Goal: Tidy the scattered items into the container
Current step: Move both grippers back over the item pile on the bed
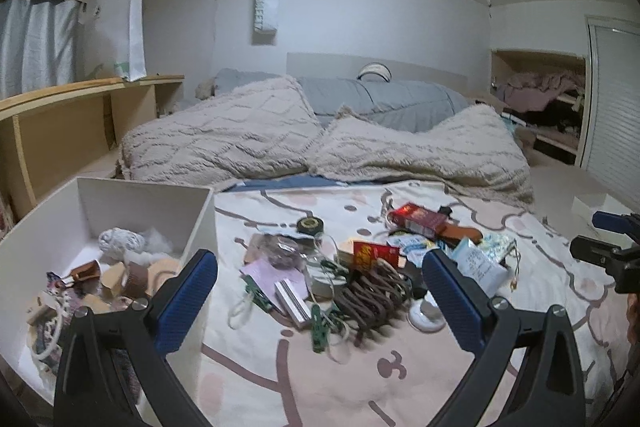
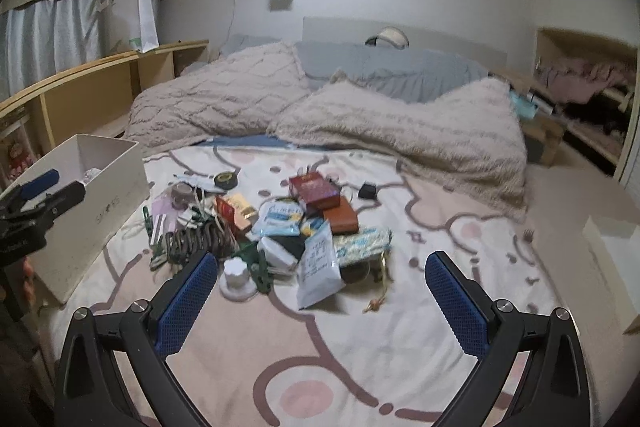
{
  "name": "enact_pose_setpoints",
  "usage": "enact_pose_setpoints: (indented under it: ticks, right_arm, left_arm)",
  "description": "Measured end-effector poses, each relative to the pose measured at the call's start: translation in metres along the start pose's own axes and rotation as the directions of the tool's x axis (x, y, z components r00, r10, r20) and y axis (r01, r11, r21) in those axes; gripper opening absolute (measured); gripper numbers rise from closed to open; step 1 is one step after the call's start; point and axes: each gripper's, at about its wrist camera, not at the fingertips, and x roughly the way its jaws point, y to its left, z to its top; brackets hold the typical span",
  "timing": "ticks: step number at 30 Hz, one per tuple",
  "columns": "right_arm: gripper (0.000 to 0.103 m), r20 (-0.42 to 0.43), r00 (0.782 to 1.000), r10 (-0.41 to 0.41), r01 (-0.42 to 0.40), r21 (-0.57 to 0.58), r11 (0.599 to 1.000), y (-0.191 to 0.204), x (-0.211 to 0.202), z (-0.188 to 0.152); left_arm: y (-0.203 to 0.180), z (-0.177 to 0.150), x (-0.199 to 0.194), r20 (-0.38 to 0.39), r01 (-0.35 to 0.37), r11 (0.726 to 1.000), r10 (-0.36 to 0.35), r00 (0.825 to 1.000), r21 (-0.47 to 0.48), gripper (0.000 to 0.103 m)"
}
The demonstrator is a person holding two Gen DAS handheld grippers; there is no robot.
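Observation:
A white box (image 1: 198,223) (image 2: 120,179) stands at the left of the bed and holds several small items. A pile of scattered items lies on the pink-patterned blanket: a brown coiled cord (image 1: 374,297) (image 2: 196,239), a red packet (image 1: 376,255), a dark red box (image 1: 418,217) (image 2: 314,189), a white pouch (image 2: 318,273), a white knob (image 1: 427,311) (image 2: 237,277), a tape roll (image 1: 310,225) (image 2: 225,179) and green clips (image 1: 320,327). My left gripper (image 1: 320,291) hovers open just before the pile, beside the box. My right gripper (image 2: 320,291) is open, empty, near the pile's front.
Two fluffy beige pillows (image 1: 224,131) (image 1: 432,147) and a grey duvet (image 1: 380,99) lie behind the pile. A wooden shelf (image 1: 72,123) runs along the left wall. An open closet (image 1: 540,99) is at the right. The right gripper's body (image 1: 608,255) shows at the right edge of the left wrist view.

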Motion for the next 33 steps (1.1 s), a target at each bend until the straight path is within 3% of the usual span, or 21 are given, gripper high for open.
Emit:
enact_pose_setpoints:
  ticks: [6, 11, 20, 25, 27, 33]
  right_arm:
    - [0.103, -0.087, 0.996, 0.024, -0.020, 0.048, 0.999, -0.011, 0.024, -0.021]
    - [0.103, -0.203, 0.976, 0.083, -0.063, 0.105, 0.992, -0.017, 0.053, -0.040]
    - [0.103, -0.267, 0.953, 0.142, -0.104, 0.151, 0.983, -0.022, 0.084, -0.054]
    - [0.073, -0.315, 0.931, 0.183, -0.121, 0.205, 0.971, -0.026, 0.108, -0.054]
    - [0.056, -0.330, 0.924, 0.190, -0.123, 0.215, 0.969, -0.027, 0.116, -0.054]
    - [0.052, -0.343, 0.911, 0.229, -0.132, 0.282, 0.950, -0.033, 0.134, -0.056]
  left_arm:
    - [-0.007, -0.014, 0.019, -0.059, 0.005, 1.000, -0.004, 0.998, 0.016, 0.103]
    - [-0.010, -0.029, 0.037, -0.123, 0.021, 1.000, -0.020, 0.992, 0.014, 0.103]
    - [-0.011, -0.049, 0.064, -0.209, 0.024, 1.000, -0.021, 0.978, 0.012, 0.103]
    - [-0.003, -0.058, 0.080, -0.266, 0.012, 1.000, -0.015, 0.964, -0.013, 0.103]
    - [0.000, -0.062, 0.088, -0.301, -0.002, 1.000, -0.003, 0.954, -0.018, 0.103]
    - [0.011, -0.077, 0.106, -0.379, -0.018, 0.998, -0.009, 0.925, -0.068, 0.103]
